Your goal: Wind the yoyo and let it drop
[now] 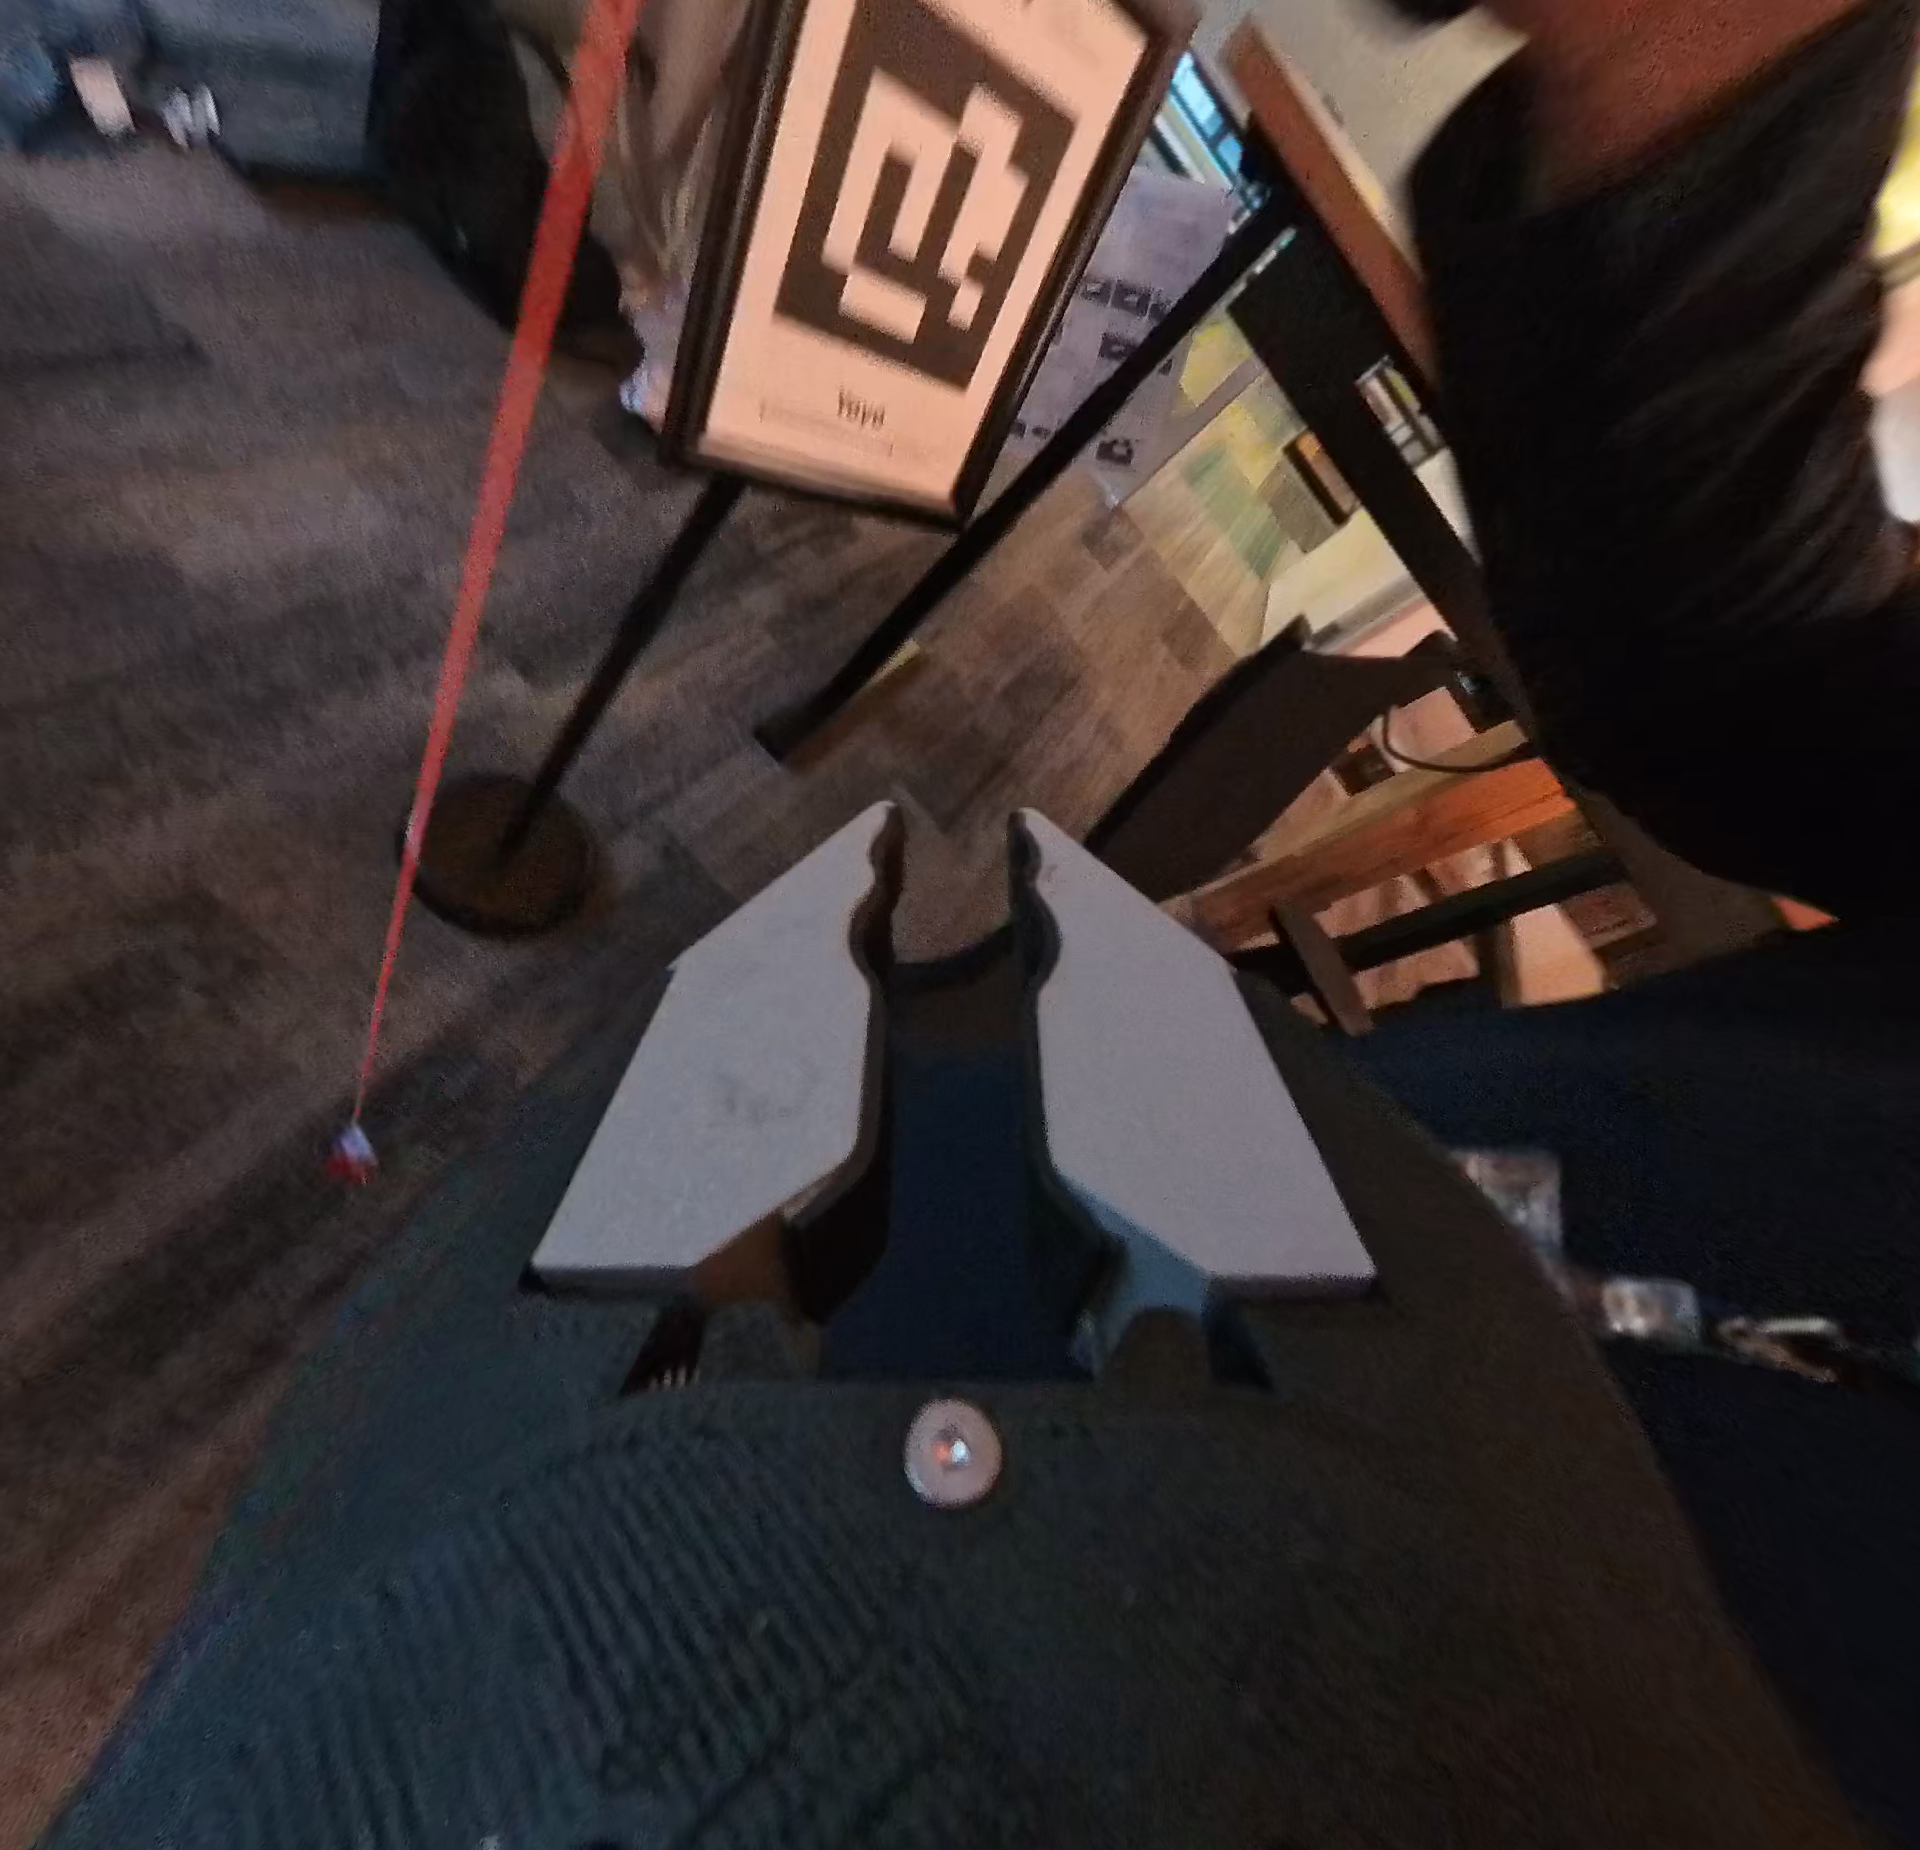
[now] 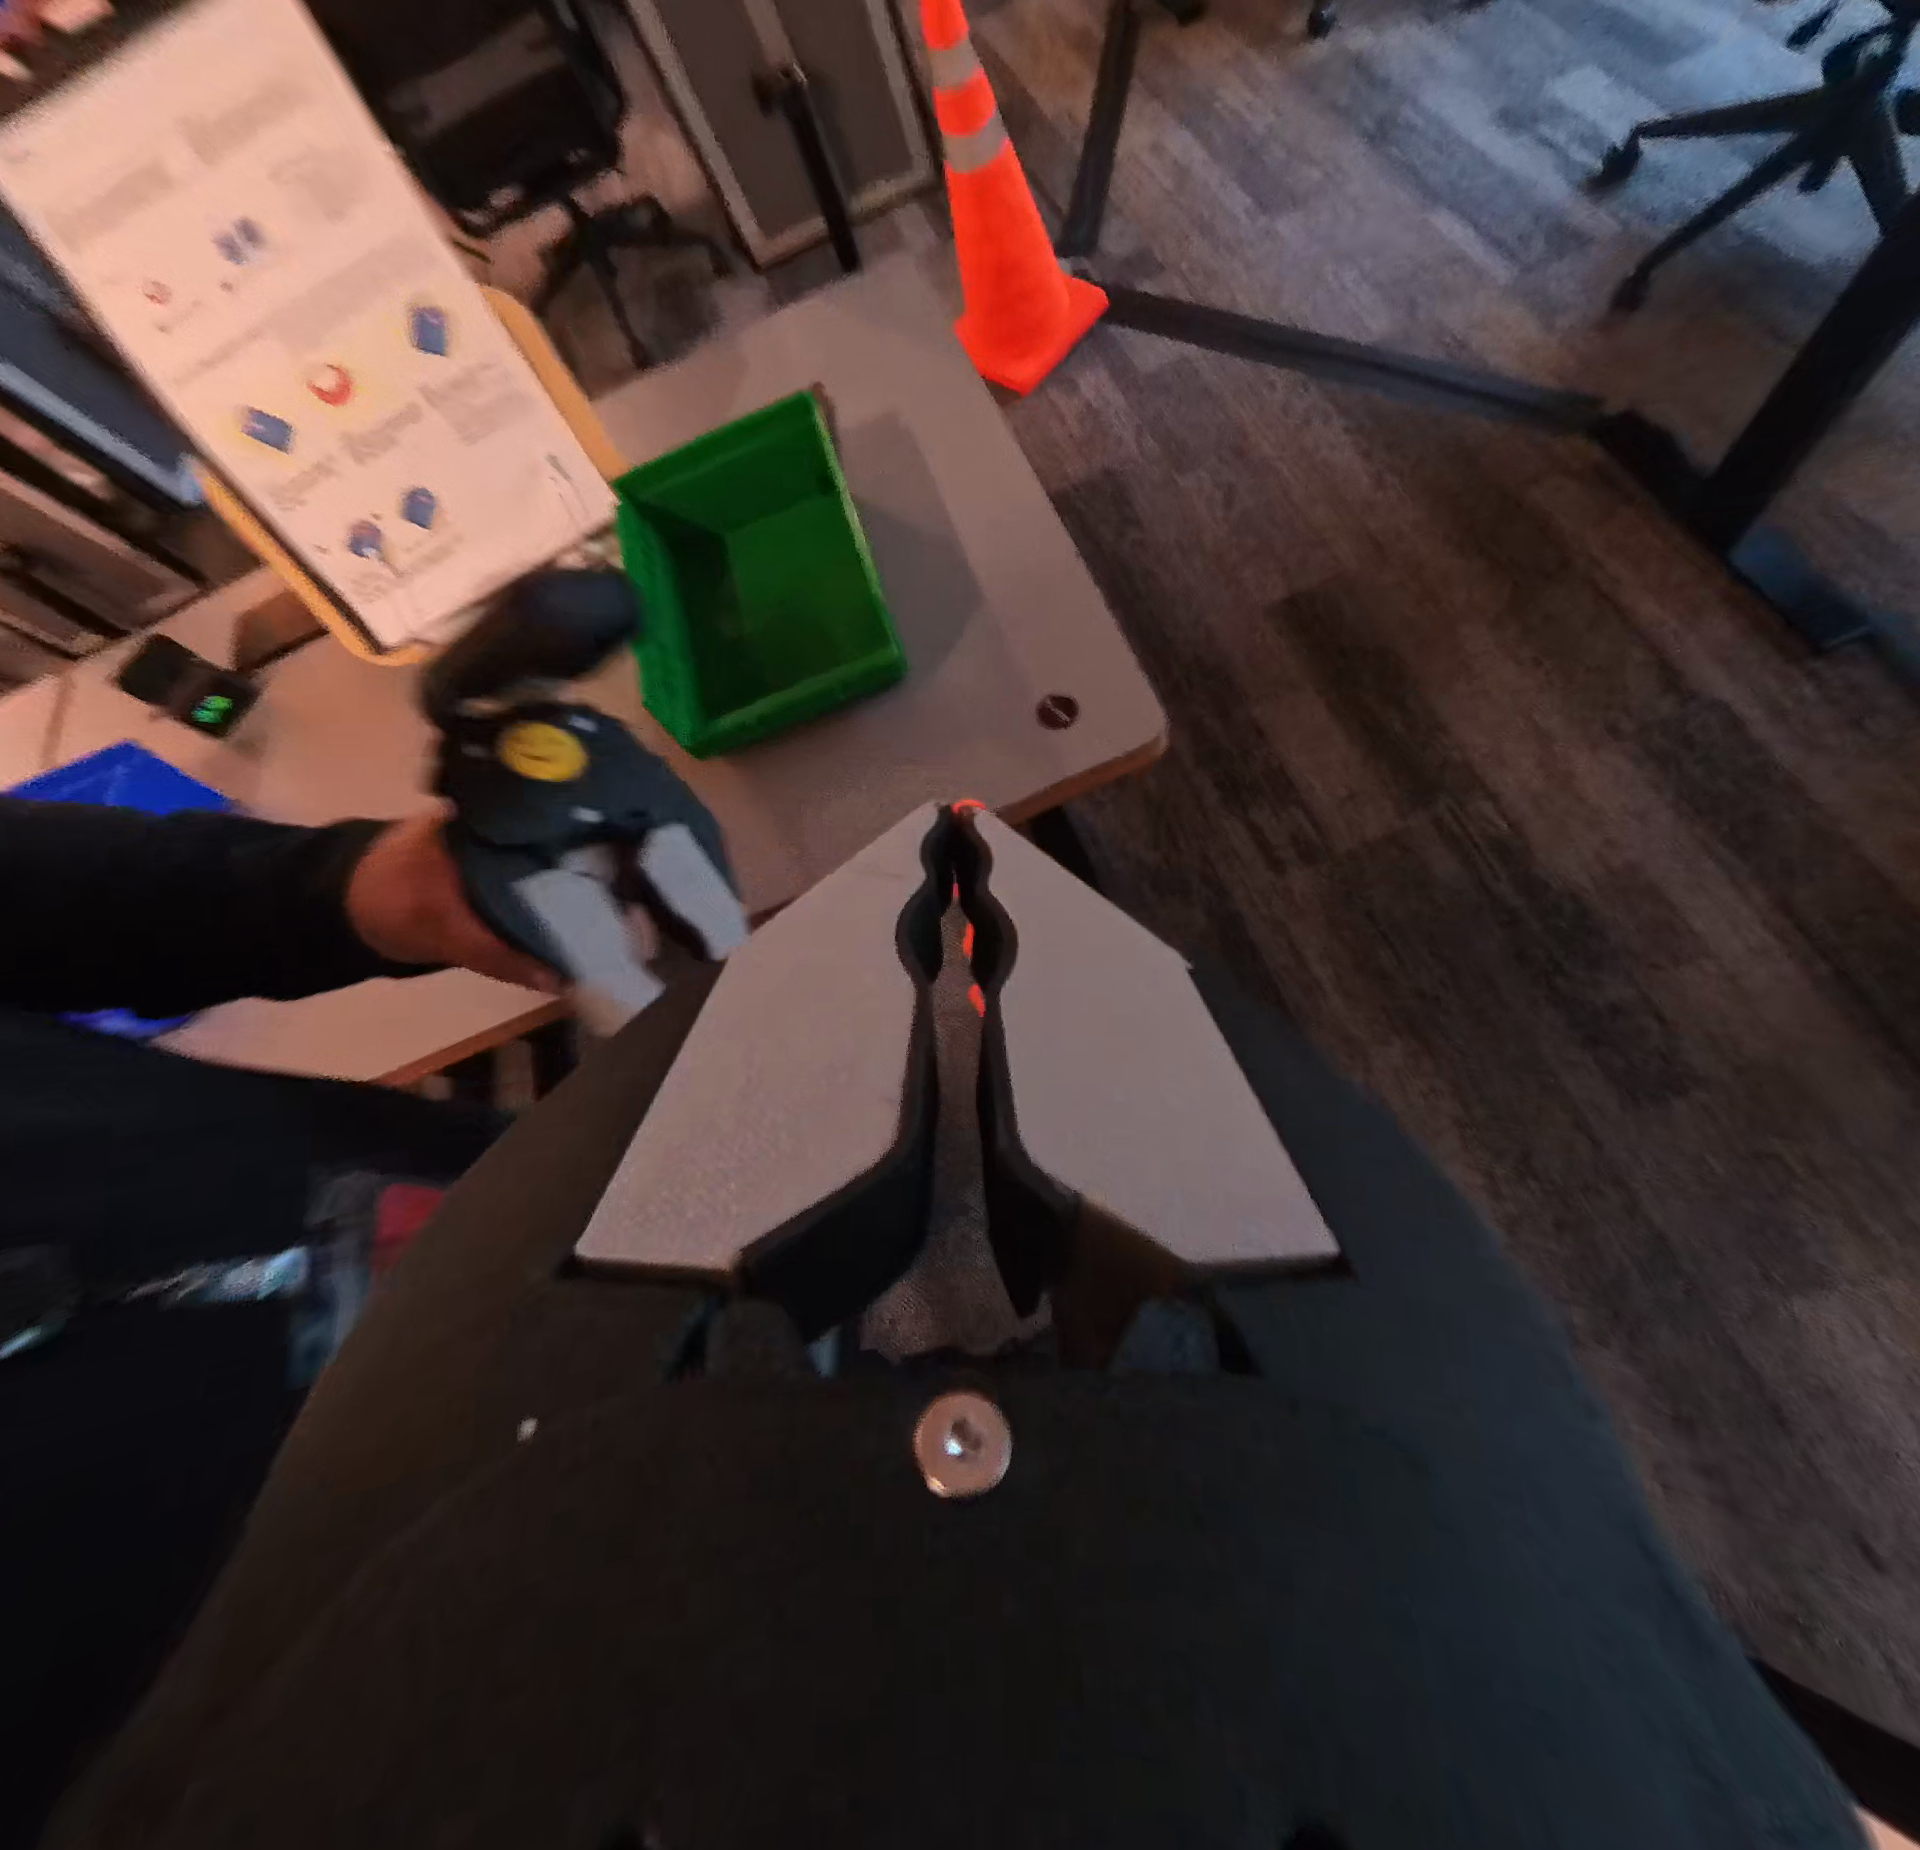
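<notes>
Right gripper [image 2: 961, 813] jaws pinching red string [image 1: 499, 512], yoyo [image 1: 351, 1156] hanging low; left gripper [image 1: 956, 824] jaws gaping empty. Keeping pinch firm, string vertical.

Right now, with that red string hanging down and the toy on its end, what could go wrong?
1. The right gripper pinches only a thin bit of the red string at its tips; it might slip out, dropping the yoyo onto the floor.
2. The string hangs close to the sign stand; a swing could snag its pole.
3. The left gripper is open and holds nothing, so it cannot steady the yoyo.
</notes>
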